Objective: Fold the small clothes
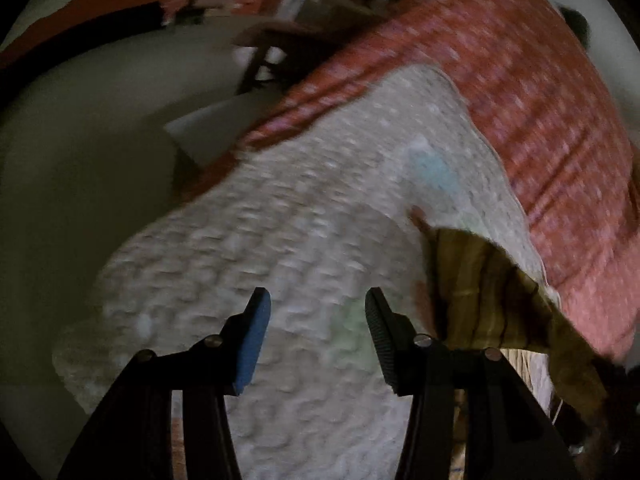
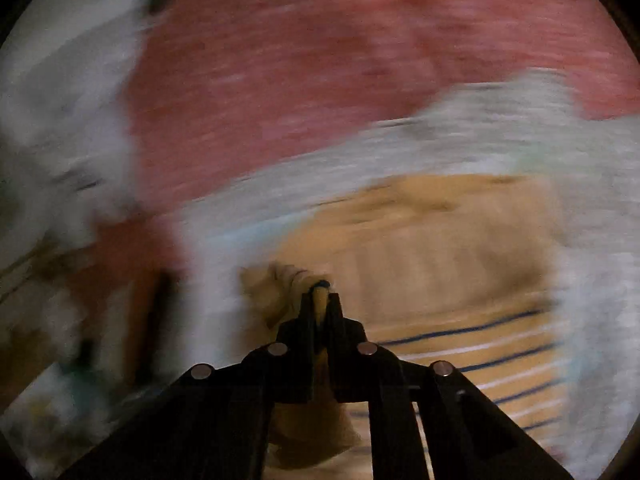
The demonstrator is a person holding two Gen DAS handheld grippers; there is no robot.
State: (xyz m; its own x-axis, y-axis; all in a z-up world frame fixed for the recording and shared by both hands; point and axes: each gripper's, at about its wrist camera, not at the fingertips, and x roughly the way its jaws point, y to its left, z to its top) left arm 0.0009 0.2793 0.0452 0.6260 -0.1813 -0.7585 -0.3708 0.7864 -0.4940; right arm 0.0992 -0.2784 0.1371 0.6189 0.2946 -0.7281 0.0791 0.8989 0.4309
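Note:
A small mustard-yellow garment with dark and white stripes point(image 2: 460, 280) lies on a white quilted cover point(image 2: 440, 144). My right gripper point(image 2: 321, 292) is shut on a bunched edge of this garment at its left side. In the left wrist view the same garment point(image 1: 480, 288) shows at the right, partly lifted. My left gripper point(image 1: 318, 308) is open and empty above the white quilted cover point(image 1: 280, 220), to the left of the garment. The right wrist view is heavily blurred.
A red patterned blanket point(image 1: 540, 92) covers the bed beyond the white cover and also shows in the right wrist view point(image 2: 320, 80). A wooden stool or chair point(image 1: 280, 52) and a pale flat box point(image 1: 216, 128) stand on the floor left of the bed.

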